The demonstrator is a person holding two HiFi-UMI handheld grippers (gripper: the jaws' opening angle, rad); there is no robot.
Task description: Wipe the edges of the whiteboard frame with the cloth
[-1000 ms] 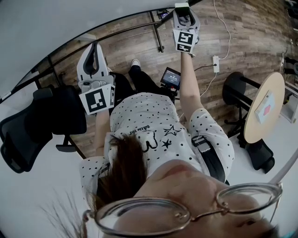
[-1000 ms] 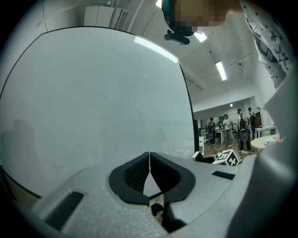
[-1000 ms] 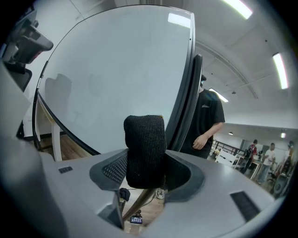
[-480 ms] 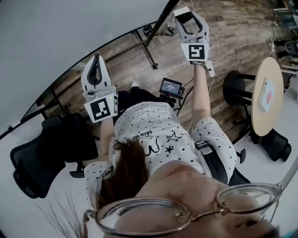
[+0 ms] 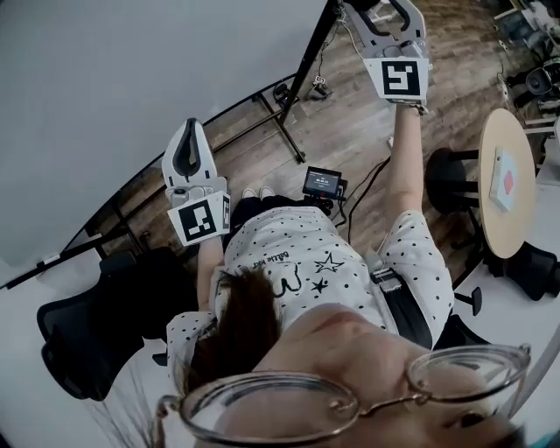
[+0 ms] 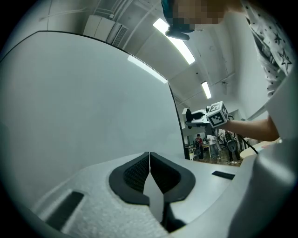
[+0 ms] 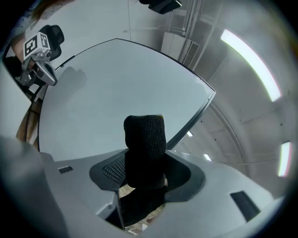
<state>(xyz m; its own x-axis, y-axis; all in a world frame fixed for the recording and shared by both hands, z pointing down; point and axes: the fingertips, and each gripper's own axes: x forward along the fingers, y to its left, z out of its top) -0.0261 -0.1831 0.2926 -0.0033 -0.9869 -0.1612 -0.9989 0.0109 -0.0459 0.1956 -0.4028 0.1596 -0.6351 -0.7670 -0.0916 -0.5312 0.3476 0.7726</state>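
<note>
The whiteboard (image 5: 131, 79) fills the upper left of the head view, and its thin dark frame edge (image 5: 317, 48) runs down its right side. My right gripper (image 5: 381, 5) is raised at the top of that view, next to this edge. It is shut on a dark knitted cloth (image 7: 145, 137), which sticks out past the jaws in front of the whiteboard (image 7: 116, 79) near its frame corner (image 7: 212, 93). My left gripper (image 5: 189, 131) hangs lower, in front of the board face. Its jaws (image 6: 149, 160) are shut with nothing between them. The frame edge (image 6: 175, 114) and my right gripper (image 6: 198, 118) show beyond.
A black office chair (image 5: 96, 324) stands at the lower left. The board's stand legs (image 5: 284, 122) cross the wooden floor, with a small monitor (image 5: 322, 182) near the person's feet. A round table (image 5: 507, 188) and a dark stool (image 5: 451, 171) stand at the right.
Both grippers have risen along the whiteboard. The right one, holding the cloth, has moved up and right to the top of the head view. More of the board now fills that view.
</note>
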